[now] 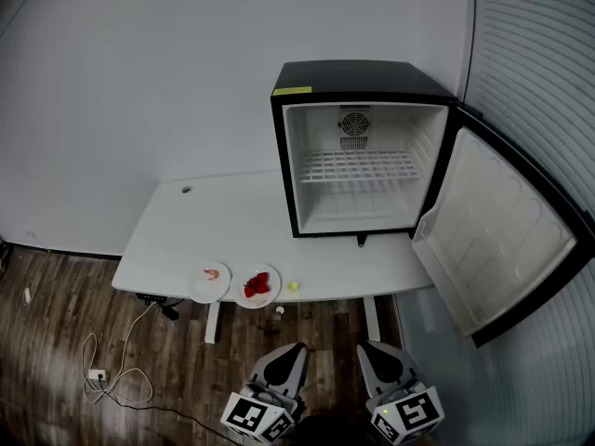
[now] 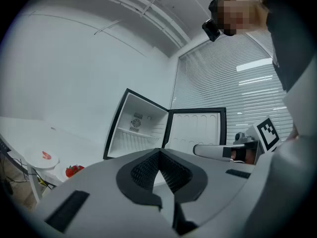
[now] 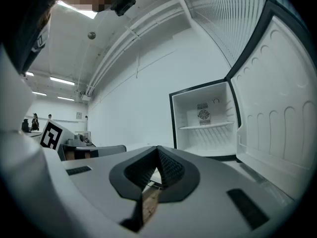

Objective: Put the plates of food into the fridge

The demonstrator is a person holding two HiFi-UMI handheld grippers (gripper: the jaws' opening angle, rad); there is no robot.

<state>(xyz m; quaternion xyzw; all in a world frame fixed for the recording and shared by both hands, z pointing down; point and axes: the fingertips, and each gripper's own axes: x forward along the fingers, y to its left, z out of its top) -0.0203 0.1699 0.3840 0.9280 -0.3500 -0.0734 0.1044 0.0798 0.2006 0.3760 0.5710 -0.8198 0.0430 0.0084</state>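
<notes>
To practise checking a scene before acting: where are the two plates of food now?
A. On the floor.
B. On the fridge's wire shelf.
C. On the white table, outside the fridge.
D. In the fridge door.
C: the plate of red fruit and the plate with a pink morsel both rest near the front edge of the table, while the open fridge holds nothing.

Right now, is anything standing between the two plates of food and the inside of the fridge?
Nothing visible does. The fridge has its door wide open, and the stretch of table between the shrimp plate, the strawberry plate and the fridge is bare. A small yellow thing lies right of the strawberry plate, off that path.
</notes>
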